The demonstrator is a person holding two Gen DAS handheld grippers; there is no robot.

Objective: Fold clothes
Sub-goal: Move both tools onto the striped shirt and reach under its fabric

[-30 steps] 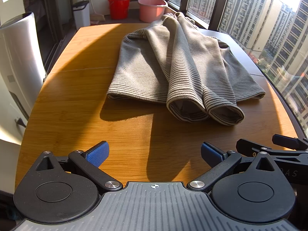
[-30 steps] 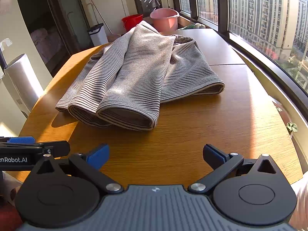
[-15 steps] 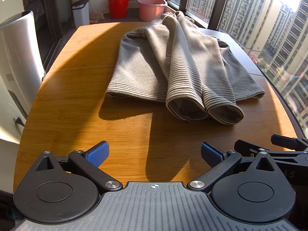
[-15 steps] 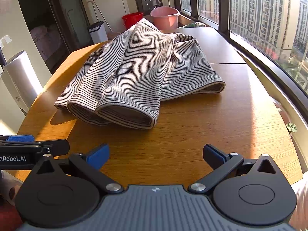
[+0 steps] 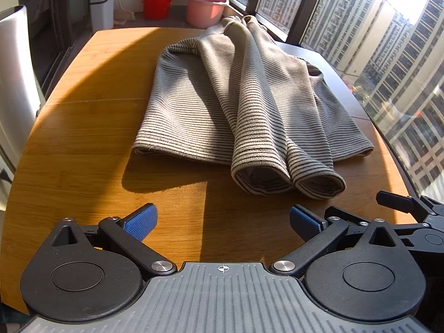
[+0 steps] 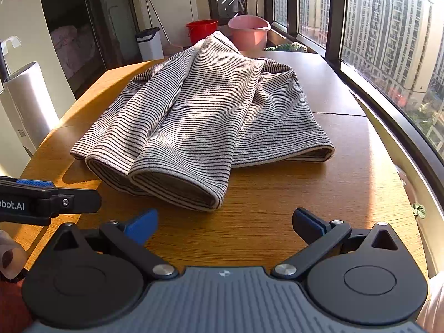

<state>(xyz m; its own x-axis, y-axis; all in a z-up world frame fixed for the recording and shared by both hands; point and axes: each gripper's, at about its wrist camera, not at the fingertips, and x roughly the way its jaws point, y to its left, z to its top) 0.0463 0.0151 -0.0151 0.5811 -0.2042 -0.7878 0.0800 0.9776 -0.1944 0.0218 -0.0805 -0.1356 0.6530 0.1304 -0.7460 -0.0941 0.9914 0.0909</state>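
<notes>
Both views have crept closer to the striped garment [image 5: 249, 105], which lies on the wooden table [image 5: 83, 127] straight ahead, long axis running away. Its two sleeve cuffs [image 6: 172, 183] point back, left of the right gripper [image 6: 224, 223]; the left gripper [image 5: 222, 219] is comparably near. Both gape empty.

Sunlit wooden table [image 5: 83, 116]; windows [image 6: 388, 27] right; buckets [image 5: 158, 1] behind.

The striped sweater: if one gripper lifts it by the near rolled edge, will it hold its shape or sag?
Probably sag. The striped sweater lies in soft, rounded folds on the wooden table, which suggests limp knit. The overlapped layers would likely slide apart and unroll. The fuzzy fabric should grip the blue pads rather than slip. Both grippers are open, clear of it.
</notes>
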